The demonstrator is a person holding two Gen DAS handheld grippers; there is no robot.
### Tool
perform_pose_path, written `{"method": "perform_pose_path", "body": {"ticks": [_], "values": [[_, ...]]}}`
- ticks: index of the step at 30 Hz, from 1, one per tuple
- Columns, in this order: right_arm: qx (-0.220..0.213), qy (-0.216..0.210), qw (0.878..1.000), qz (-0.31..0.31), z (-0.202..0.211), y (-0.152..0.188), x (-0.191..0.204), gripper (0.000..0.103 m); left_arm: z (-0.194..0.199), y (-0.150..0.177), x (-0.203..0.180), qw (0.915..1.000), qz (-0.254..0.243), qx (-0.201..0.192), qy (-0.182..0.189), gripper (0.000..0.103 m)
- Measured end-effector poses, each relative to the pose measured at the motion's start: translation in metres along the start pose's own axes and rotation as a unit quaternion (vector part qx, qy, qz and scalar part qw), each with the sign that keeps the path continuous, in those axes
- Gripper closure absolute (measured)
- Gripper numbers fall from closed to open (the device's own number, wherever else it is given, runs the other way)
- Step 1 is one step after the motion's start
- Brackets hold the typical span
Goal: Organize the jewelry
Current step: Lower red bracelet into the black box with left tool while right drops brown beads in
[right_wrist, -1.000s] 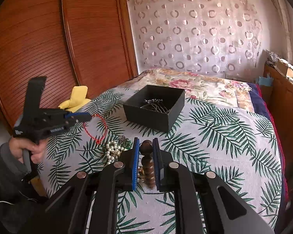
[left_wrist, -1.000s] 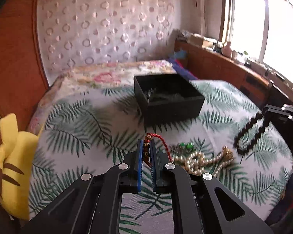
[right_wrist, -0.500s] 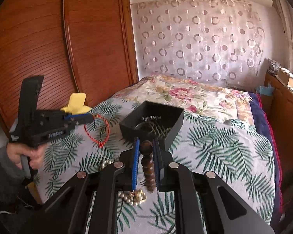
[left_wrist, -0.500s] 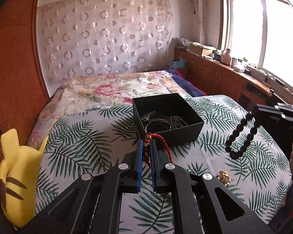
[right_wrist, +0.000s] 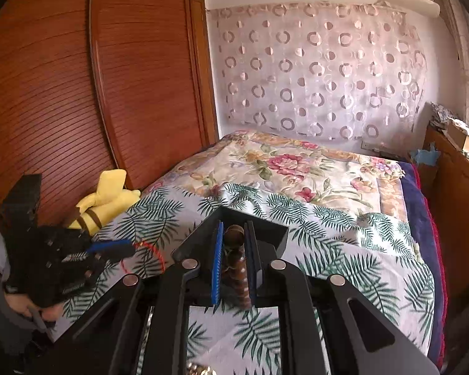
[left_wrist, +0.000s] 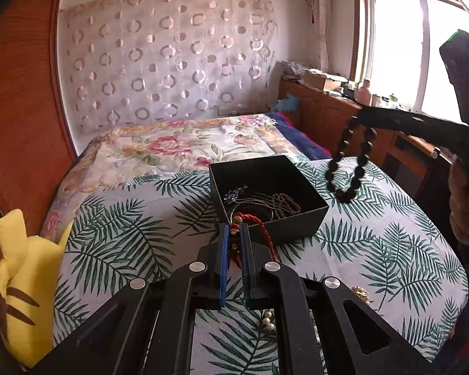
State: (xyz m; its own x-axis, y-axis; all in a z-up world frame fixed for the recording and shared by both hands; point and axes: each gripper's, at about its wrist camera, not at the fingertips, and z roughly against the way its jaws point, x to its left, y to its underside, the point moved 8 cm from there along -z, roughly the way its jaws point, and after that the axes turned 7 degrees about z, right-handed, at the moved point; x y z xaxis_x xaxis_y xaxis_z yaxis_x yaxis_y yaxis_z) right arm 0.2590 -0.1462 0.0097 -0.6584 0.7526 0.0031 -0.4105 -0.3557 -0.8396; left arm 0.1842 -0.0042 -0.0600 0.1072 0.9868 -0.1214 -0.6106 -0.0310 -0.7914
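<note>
Both tongs have come up off the bed [left_wrist: 390,250] w/ a piece each. Left tongs [left_wrist: 234,243] are squeezed tight on the red cord [left_wrist: 259,228], now at the near rim of the box [left_wrist: 284,231]. Right tongs [right_wrist: 233,250] pinch the brown beads [left_wrist: 347,168] – they've swung in & now hang just by the box's right side. Next is prob. dropping both in – pearls [left_wrist: 269,322] & a gold bit [left_wrist: 359,292] are left on the bed.

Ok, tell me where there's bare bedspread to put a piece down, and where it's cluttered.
Free: the palm-print spread between the yellow plush toy and the black box, and the stretch right of the box toward the bed's edge. Crowded: the box already holds chains and beads, and loose pearls and a gold piece lie just below the left claw.
</note>
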Motion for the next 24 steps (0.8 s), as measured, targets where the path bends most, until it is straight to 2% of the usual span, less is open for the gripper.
{"method": "perform_pose_path", "body": {"ticks": [7, 15, 24], "values": [[0.027, -0.004, 1.000, -0.007, -0.038, -0.004, -0.002, 0.088, -0.010, -0.008, -0.001, 1.0000, 0.002, 0.002, -0.002, 0.097], [0.071, -0.003, 0.997, -0.012, -0.072, 0.022, -0.001, 0.088, -0.027, -0.018, 0.001, 0.9999, 0.013, 0.006, 0.002, 0.097], [0.062, -0.005, 0.998, -0.022, -0.061, 0.032, -0.004, 0.085, -0.048, -0.034, -0.008, 0.9999, 0.005, 0.011, 0.001, 0.097]]}}
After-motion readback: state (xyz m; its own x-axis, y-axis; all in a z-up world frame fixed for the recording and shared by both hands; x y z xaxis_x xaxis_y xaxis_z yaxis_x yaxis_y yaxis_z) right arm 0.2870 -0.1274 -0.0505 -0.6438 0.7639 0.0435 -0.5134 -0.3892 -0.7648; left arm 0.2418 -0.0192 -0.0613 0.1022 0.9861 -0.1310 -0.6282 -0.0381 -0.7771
